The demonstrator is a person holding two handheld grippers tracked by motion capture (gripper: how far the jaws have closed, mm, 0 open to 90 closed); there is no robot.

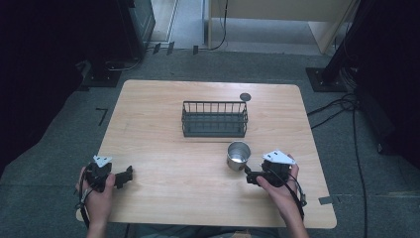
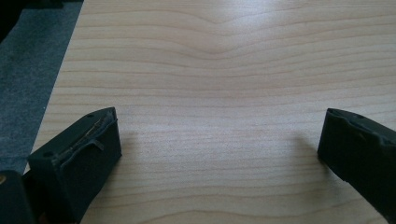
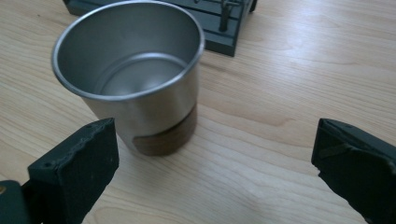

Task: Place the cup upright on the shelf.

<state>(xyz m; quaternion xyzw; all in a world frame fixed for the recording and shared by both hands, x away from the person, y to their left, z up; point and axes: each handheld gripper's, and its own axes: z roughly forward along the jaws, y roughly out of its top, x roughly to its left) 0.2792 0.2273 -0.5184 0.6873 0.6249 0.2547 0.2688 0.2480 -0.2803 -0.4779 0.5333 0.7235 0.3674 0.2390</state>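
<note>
The right gripper [image 3: 215, 158] is spread wide, holding nothing, just beside the steel cup [image 3: 135, 74], which stands upright on the desk [image 1: 163, 148] near its front right, seemingly empty. The left gripper [image 2: 219, 144], also wide and empty, sits by the front left corner

- The basket [image 1: 214, 119] stands on the table [image 1: 148, 144], toward its far middle.
- The cup [image 1: 238, 155] stands upright before the basket's right end, apart from it.
- My right gripper [image 1: 249, 177] sits just right of the cup, near my edge.
- My left gripper [image 1: 128, 175] is well left, over bare table.
</note>
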